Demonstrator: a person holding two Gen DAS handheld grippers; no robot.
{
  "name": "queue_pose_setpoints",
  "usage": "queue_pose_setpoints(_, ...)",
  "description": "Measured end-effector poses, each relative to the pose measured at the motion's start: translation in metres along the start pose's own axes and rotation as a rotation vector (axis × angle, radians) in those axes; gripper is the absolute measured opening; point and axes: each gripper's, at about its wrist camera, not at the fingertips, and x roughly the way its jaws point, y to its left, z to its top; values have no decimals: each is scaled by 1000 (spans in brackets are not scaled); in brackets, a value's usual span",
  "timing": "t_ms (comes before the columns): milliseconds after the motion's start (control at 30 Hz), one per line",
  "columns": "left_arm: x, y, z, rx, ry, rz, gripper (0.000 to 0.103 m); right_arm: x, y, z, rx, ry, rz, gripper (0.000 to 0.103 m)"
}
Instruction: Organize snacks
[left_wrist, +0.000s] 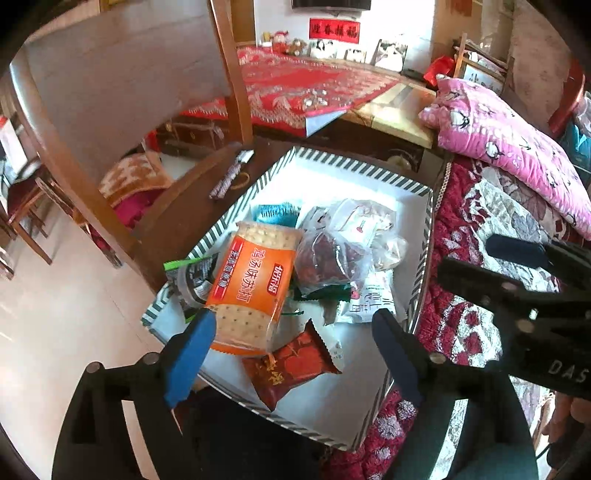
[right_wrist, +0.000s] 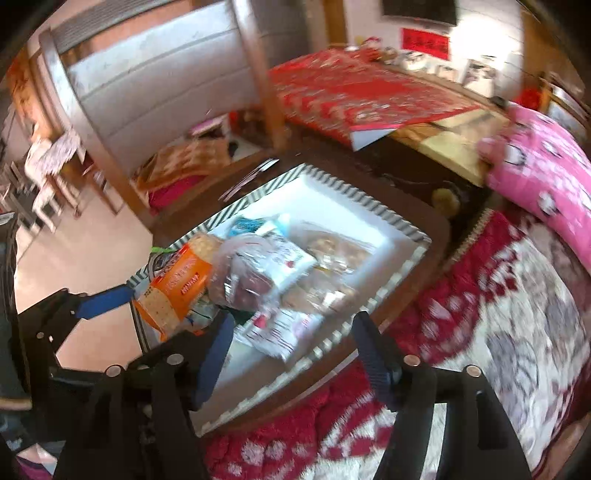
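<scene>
A white box with a striped rim (left_wrist: 369, 177) (right_wrist: 369, 201) holds several snack packs. An orange cracker pack (left_wrist: 251, 280) (right_wrist: 177, 291) lies at its left side. A clear bag of red snacks (left_wrist: 328, 258) (right_wrist: 243, 273) lies beside it, and a red-brown wrapper (left_wrist: 291, 365) lies at the near end. My left gripper (left_wrist: 291, 350) is open and empty above the near end of the box. My right gripper (right_wrist: 291, 354) is open and empty over the box's near right edge; it also shows in the left wrist view (left_wrist: 517, 266).
The box sits on a dark wooden table (left_wrist: 199, 192). A red and white flowered blanket (left_wrist: 480, 295) (right_wrist: 480, 350) lies to the right, with a pink quilt (left_wrist: 517, 147) behind. A wooden chair (left_wrist: 110, 92) stands at the left. A red cloth (left_wrist: 306, 85) covers a far table.
</scene>
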Motion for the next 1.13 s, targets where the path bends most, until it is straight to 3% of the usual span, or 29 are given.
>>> queue_pose_setpoints(100, -13, -6, -7, 24, -44, 17, 92, -18, -10, -18, 50, -45, -25, 79)
queue_pose_setpoints(267, -24, -9, -17, 25, -55, 15, 92, -39, -18, -39, 99, -96, -46, 82)
queue_pose_setpoints(967, -31, -16, -21, 46, -73, 1, 93, -56, -33, -66, 135, -69, -62, 85)
queue_pose_setpoints(1133, -36, -31, -20, 63, -67, -39, 93, -67, -38, -72, 138, -80, -79, 85)
